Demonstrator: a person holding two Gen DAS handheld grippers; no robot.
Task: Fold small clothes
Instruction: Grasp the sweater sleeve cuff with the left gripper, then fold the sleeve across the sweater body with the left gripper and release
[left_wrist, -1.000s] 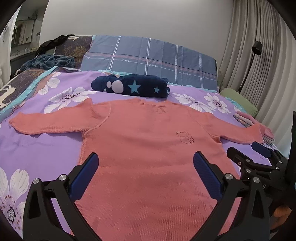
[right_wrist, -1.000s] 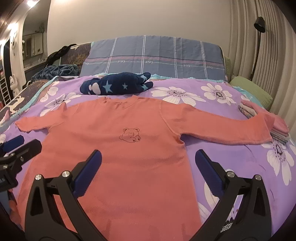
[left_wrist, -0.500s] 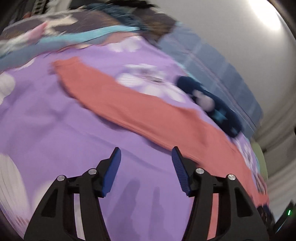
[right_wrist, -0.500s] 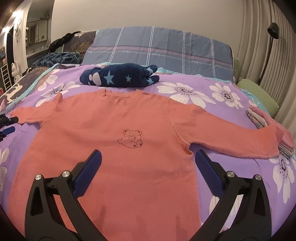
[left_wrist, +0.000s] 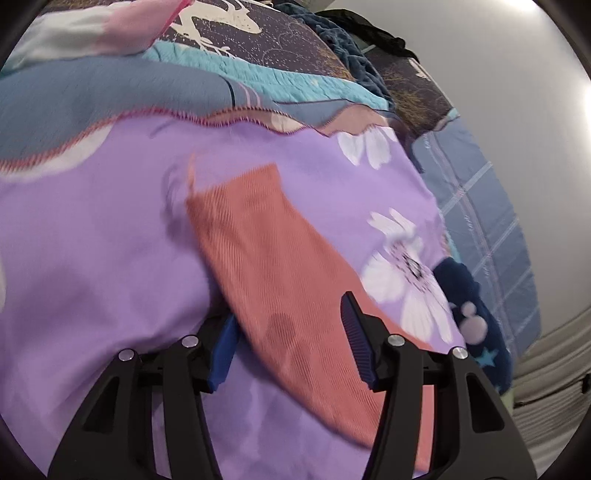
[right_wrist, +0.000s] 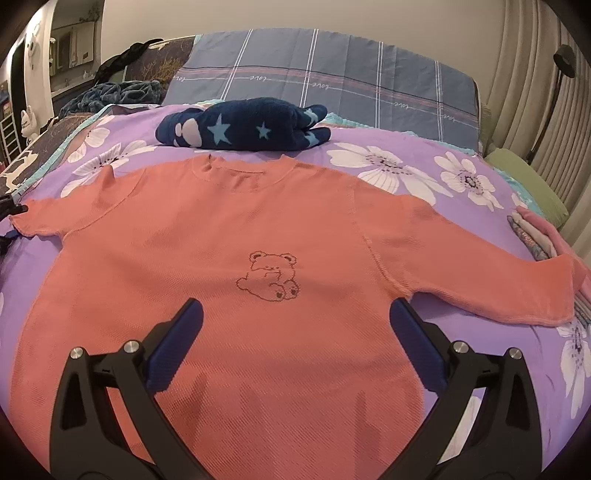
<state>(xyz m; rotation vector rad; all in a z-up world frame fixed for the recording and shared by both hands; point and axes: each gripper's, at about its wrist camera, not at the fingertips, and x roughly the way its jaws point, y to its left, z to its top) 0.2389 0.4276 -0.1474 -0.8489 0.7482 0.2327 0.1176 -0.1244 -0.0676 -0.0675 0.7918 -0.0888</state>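
A salmon long-sleeved shirt (right_wrist: 236, 280) with a bear drawing lies flat, face up, on the purple flowered bedspread (right_wrist: 406, 177). My right gripper (right_wrist: 295, 343) is open and empty, hovering over the shirt's lower body. In the left wrist view, the shirt's left sleeve (left_wrist: 273, 258) runs between the open fingers of my left gripper (left_wrist: 288, 343); the jaws straddle the sleeve some way up from the cuff without closing on it. The left gripper's tip also shows at the sleeve cuff at the far left of the right wrist view (right_wrist: 11, 218).
A folded navy garment with stars (right_wrist: 243, 129) lies behind the shirt's collar. Folded clothes are stacked (right_wrist: 543, 236) at the right under the right sleeve end. A blue plaid pillow (right_wrist: 325, 92) sits at the headboard. Dark bedding is heaped (left_wrist: 258, 48) at the left.
My left gripper has swung out to the shirt's left sleeve and closed in until its fingers straddle it. The right gripper has moved slightly forward over the shirt's body.
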